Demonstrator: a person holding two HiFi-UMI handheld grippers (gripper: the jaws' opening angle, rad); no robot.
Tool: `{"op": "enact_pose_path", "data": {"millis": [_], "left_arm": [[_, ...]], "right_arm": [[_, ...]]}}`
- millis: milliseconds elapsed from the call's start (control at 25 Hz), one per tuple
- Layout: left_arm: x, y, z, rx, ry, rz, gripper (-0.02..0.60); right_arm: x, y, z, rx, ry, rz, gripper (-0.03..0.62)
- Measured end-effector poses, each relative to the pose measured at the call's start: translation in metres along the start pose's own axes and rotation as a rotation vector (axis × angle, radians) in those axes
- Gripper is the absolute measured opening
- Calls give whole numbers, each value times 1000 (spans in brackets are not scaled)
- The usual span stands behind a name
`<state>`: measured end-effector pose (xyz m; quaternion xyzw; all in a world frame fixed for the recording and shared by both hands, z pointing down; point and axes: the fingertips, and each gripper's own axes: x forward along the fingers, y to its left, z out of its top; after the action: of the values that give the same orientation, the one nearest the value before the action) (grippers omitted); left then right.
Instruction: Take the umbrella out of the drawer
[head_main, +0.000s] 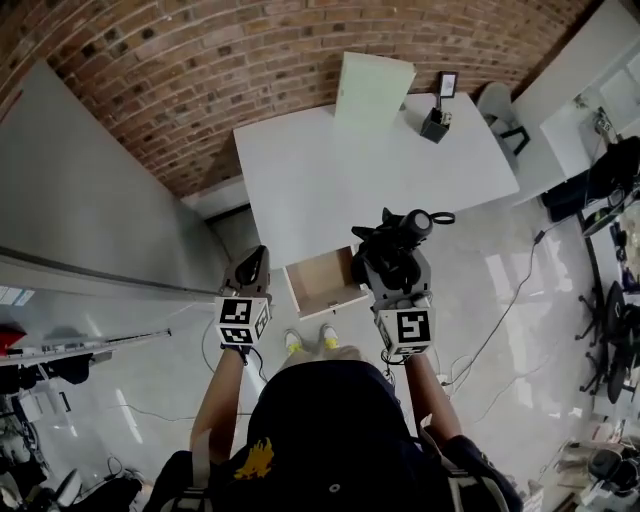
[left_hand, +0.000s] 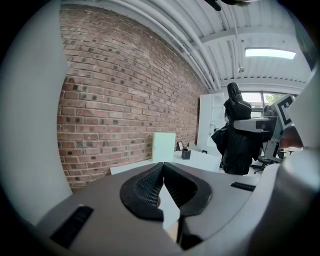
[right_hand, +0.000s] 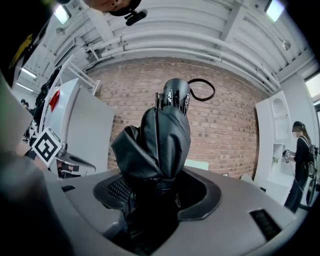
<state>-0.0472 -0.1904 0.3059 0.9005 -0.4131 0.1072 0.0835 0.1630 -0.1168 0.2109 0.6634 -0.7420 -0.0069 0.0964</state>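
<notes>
A folded black umbrella (head_main: 402, 238) with a wrist loop is in my right gripper (head_main: 392, 264), whose jaws are shut on its lower part. It is held up in the air to the right of the open drawer (head_main: 325, 285). In the right gripper view the umbrella (right_hand: 162, 137) stands upright between the jaws of the right gripper (right_hand: 155, 187). The drawer, with a bare wooden inside, sticks out of the near edge of the white table (head_main: 330, 175). My left gripper (head_main: 254, 264) hangs left of the drawer. The left gripper (left_hand: 162, 172) has its tips together and holds nothing.
On the table's far side are a pale upright box (head_main: 372, 92), a black pen holder (head_main: 435, 123) and a small frame (head_main: 447, 84). A brick wall runs behind it, a white partition (head_main: 90, 220) stands at the left, a chair (head_main: 497, 105) and floor cables at the right.
</notes>
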Motion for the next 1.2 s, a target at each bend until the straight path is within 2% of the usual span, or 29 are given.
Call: {"op": "enact_pose_path", "data": {"millis": [280,440,680,920,1200], "left_arm": [[19,-17,49,35,-92,-62,18],[23,-18,65,50,-122,-76,18],[25,-16,69,54,-120,-93,18],[27,-17,67,43,-115,-106,18],[28,-16,62,40,-108,-111,18]], "right_arm": [[-7,-24,34,46,-54,-64,276],[-8,-29,46,22,-72,-91,276],[-17,-37,57,28,-90,-135,276],[-25,-44,51,49,-65,-171,276],[-26,-45,50,50,-65,-179,275]]}}
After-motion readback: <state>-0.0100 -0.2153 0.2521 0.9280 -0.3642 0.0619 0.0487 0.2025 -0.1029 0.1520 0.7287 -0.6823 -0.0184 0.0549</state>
